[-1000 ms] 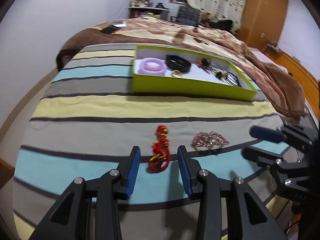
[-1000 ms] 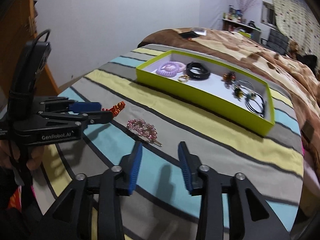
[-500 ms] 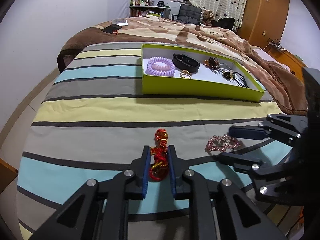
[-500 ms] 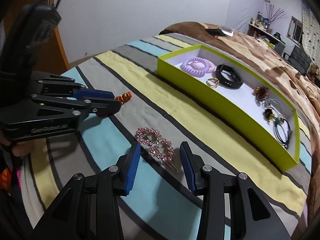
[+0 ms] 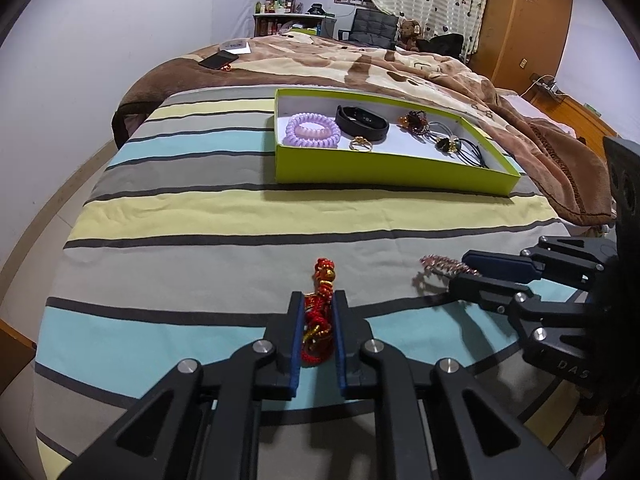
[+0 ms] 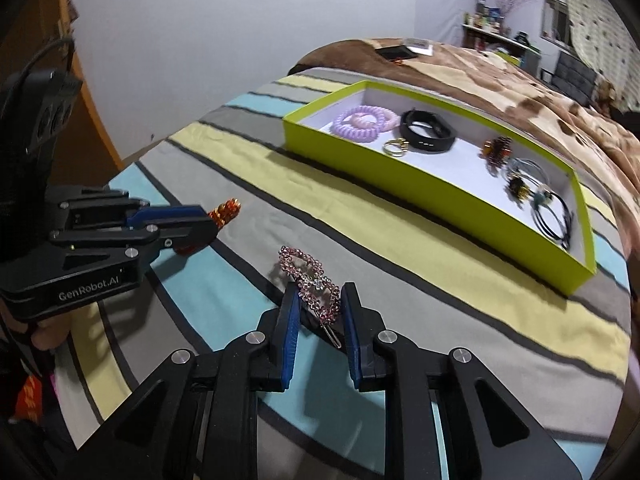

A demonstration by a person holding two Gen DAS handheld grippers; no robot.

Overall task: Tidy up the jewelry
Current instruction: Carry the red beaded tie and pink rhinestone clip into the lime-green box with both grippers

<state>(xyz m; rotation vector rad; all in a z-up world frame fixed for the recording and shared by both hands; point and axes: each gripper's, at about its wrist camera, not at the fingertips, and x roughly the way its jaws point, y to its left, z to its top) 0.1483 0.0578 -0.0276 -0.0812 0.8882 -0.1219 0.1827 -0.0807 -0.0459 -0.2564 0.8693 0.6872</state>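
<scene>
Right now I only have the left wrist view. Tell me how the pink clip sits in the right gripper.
Observer: The pink clip lies lengthwise between the pads of the right gripper, jewelled face up.
Operator: Report contact.
Observer: Both pads stand close along its sides; I cannot tell whether they pinch it.
Operator: Find its bare metal end.
Observer: That end points back toward the gripper's body, away from the fingertips.

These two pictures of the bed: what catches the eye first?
The lime-green tray on the striped bedspread, holding a purple coil hair tie and a black wristband. Nearer, the left gripper pinches a red-and-gold charm, and the right gripper closes around a pink rhinestone hair clip.
</scene>
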